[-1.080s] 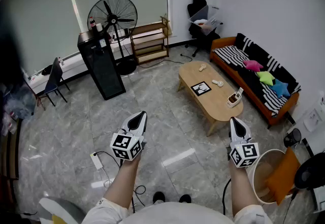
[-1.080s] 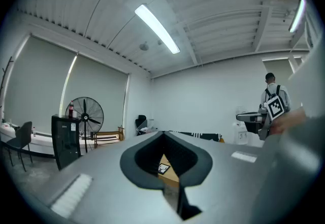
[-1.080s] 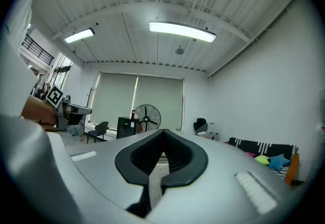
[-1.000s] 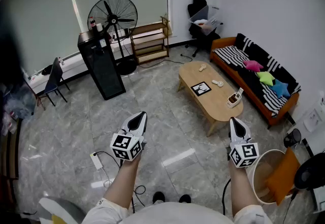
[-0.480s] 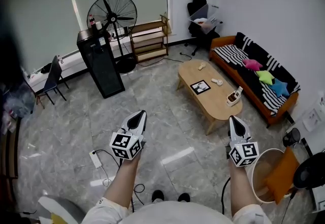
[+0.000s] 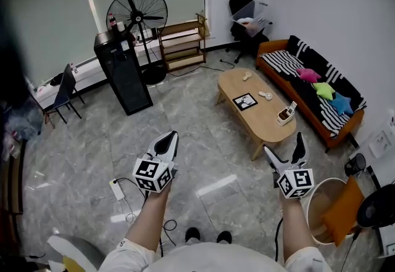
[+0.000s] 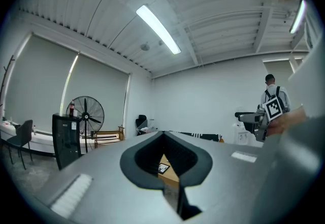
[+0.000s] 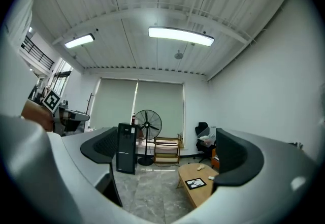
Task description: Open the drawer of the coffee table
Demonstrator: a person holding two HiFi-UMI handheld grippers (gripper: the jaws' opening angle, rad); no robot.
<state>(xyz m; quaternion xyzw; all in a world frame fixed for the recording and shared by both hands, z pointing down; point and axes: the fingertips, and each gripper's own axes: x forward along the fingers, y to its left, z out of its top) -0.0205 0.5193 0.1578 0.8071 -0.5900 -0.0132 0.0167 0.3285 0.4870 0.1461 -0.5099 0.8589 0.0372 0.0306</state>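
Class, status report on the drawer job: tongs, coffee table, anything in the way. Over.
Left tongs shut, empty. Right tongs just opened, nothing between. Coffee table ahead, untouched, drawer not visible. Floor power strip left of path.

The left forearm (image 6: 147, 222) and right forearm (image 6: 290, 227) reach forward side by side. The left hand-held gripper (image 6: 166, 140) points level, its jaws pressed together on nothing. The right hand-held gripper (image 6: 285, 147), also level, has just been opening its jaws; they stand wide apart with nothing between them.
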